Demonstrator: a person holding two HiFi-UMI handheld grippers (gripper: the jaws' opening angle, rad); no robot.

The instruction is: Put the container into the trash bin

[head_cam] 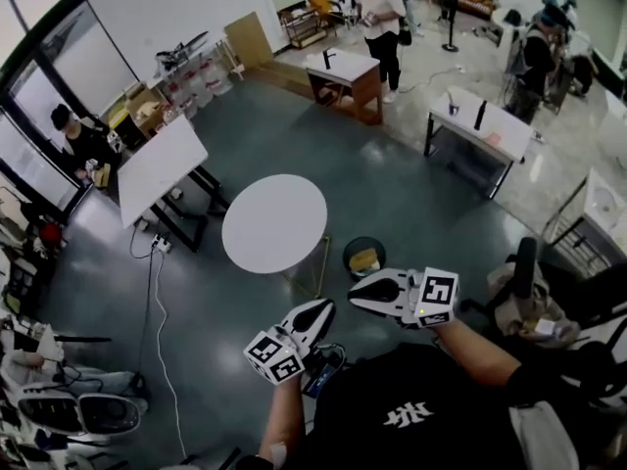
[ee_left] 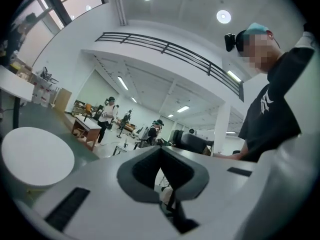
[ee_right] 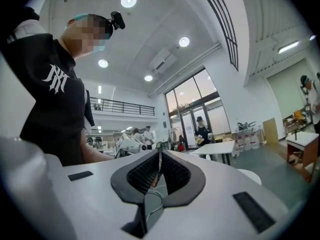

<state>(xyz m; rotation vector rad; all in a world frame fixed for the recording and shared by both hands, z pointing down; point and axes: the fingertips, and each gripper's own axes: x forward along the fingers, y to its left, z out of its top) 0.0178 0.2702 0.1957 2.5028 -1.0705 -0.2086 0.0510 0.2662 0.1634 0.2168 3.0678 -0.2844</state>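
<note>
The container (head_cam: 364, 260) looks to be the small yellow thing that lies inside the trash bin (head_cam: 345, 258); so the job seems done, or close to it; it is too small to tell which way its long side runs.

The left gripper (head_cam: 327, 307) is low in the head view, at about 7 o'clock from the bin; its two fingers are pressed together with nothing between them, as the left gripper view shows. The bin stands on the floor (head_cam: 411, 204), just beside the round white table (head_cam: 274, 221), at about 4 o'clock from it. The right gripper (head_cam: 355, 301) is at about 6 o'clock from the bin, so the bin is straight ahead of it at 12 o'clock; its fingers are together too and hold nothing. The right one is a little nearer to the bin; both are apart from it and neither touches the container.

If the yellow thing does need a push or a pick, the right hand has the shorter way.

The floor is smooth and grey-green. At the far left stands a long white table (head_cam: 157, 164); at 12 and 1 o'clock are two small desks (head_cam: 343, 67); people (head_cam: 380, 18) stand at the back of the big room.
</note>
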